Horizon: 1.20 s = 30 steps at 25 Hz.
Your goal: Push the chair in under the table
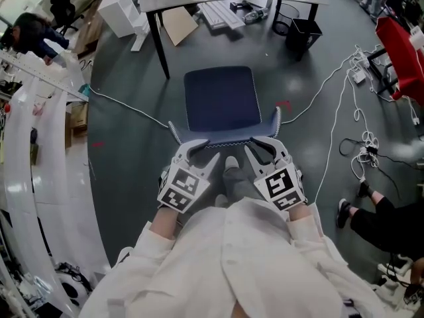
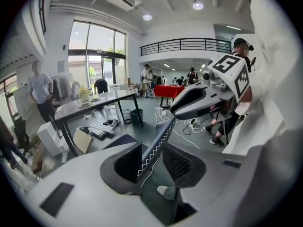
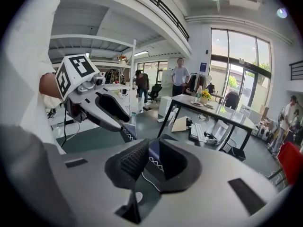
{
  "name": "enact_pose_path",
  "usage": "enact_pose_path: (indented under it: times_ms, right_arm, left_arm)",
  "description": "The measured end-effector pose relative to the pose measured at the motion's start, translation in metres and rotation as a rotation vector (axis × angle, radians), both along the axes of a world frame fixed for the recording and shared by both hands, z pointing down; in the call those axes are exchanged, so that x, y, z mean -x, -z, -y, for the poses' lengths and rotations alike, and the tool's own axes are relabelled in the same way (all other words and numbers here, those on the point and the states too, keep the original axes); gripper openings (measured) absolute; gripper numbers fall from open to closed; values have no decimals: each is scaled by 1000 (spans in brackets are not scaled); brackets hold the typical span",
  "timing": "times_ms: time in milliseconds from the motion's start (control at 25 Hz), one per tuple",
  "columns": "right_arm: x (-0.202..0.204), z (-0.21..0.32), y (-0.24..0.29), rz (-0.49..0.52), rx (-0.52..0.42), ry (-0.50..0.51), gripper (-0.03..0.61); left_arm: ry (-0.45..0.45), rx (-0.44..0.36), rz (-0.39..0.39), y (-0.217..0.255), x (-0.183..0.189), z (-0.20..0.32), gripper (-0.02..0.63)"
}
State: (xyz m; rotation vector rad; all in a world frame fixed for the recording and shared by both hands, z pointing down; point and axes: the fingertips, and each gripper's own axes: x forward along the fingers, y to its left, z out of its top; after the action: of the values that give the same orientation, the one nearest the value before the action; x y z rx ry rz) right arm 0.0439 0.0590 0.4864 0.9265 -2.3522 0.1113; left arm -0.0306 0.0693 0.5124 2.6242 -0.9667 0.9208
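Note:
The chair (image 1: 222,101) has a dark blue seat and stands on the grey floor, a little short of the grey table (image 1: 173,0). Its backrest rim (image 1: 225,138), edged with white zigzag stitching, is nearest me. My left gripper (image 1: 199,152) is at the rim's left end and my right gripper (image 1: 260,150) at its right end. In the left gripper view the jaws (image 2: 152,161) stand open astride the rim (image 2: 158,138), with floor showing beside it. In the right gripper view the jaws (image 3: 154,159) are only narrowly apart, and the blue rim (image 3: 155,151) shows in the gap. I cannot tell whether the pads touch it.
A black bin (image 1: 301,32), a sheet of cardboard (image 1: 179,24) and flat white parts (image 1: 222,13) lie under and beside the table. White cables (image 1: 344,91) run across the floor at right. Another person's legs (image 1: 391,220) are at right, white rails (image 1: 26,151) at left.

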Motion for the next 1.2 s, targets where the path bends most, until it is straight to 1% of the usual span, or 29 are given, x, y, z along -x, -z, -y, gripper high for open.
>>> enact_pose_path:
  times_ms: [40,120,160,280,400,520,680,760,880,1040,1200]
  right_arm:
    - [1,0,-2,-14,2,9,50]
    - [1,0,-8,-57,10,30,130]
    - [0,1,-11,-85,9,39,138]
    - [-2,3,-19,-156,-8,60,140]
    - [-4,3,-26,-180,0,67,141]
    - [-8,5,-34,-231,-11,75,141]
    - [-9,8,-43,-314,-39,115,140]
    - [-9,8,-49,-338,-34,137,140]
    - [-8,8,-56,-349,-19,157,140]
    - [-10,15,-60,-407,-50,174,140]
    - [-11,17,-61,-412,-50,167,138]
  left_arm:
    - [-3,2,16,-3,1,1,126]
    - [-7,5,42,-8,3,3,127]
    - [-9,6,49,-11,3,5,127]
    - [-37,7,83,-19,0,7,127]
    - [-64,-2,129,-26,-1,6,127]
    - [-59,-10,164,-31,1,9,132]
    - [-63,-11,210,-39,6,13,140]
    - [-65,-12,216,-40,5,14,140]
    - [-78,-13,221,-43,3,13,138]
    - [-83,-5,217,-44,2,17,140]
    - [-79,-3,216,-46,1,17,138]
